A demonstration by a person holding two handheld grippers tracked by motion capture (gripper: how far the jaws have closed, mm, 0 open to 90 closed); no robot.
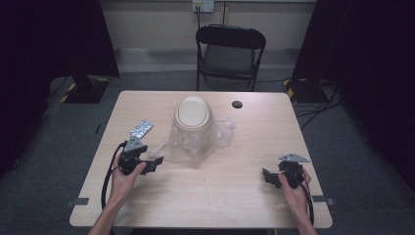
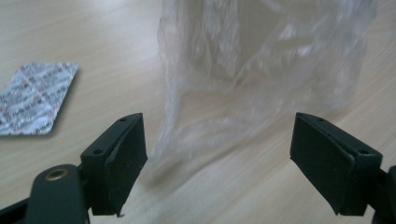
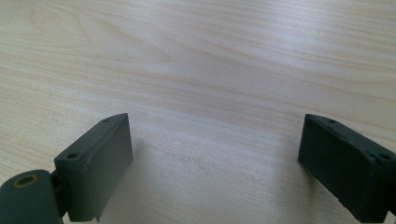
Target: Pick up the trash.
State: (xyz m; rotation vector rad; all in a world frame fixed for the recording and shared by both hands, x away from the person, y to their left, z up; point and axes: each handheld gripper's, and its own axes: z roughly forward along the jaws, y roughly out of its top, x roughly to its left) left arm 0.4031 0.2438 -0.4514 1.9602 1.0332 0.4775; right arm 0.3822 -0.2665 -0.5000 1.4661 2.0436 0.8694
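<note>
A beige lidded bin (image 1: pixel 193 116) stands near the middle of the wooden table (image 1: pixel 244 147), wrapped in a crumpled clear plastic bag (image 1: pixel 195 142). My left gripper (image 1: pixel 155 162) sits just left of the bag's near corner, jaws wide apart. In the left gripper view the bag's loose edge (image 2: pixel 205 116) hangs between and beyond the jaws, touching neither pad. My left gripper (image 2: pixel 217 158) is open. A foil blister pack (image 1: pixel 141 129) lies to the left of the bin; it is also seen as the blister pack (image 2: pixel 35 98). My right gripper (image 1: pixel 267 176) rests at the table's right front, open over bare wood (image 3: pixel 215 154).
A black folding chair (image 1: pixel 230 54) stands behind the table's far edge. A small black round cap (image 1: pixel 237 104) sits on the table at the back right of the bin. Dark curtains flank both sides, with cables on the floor.
</note>
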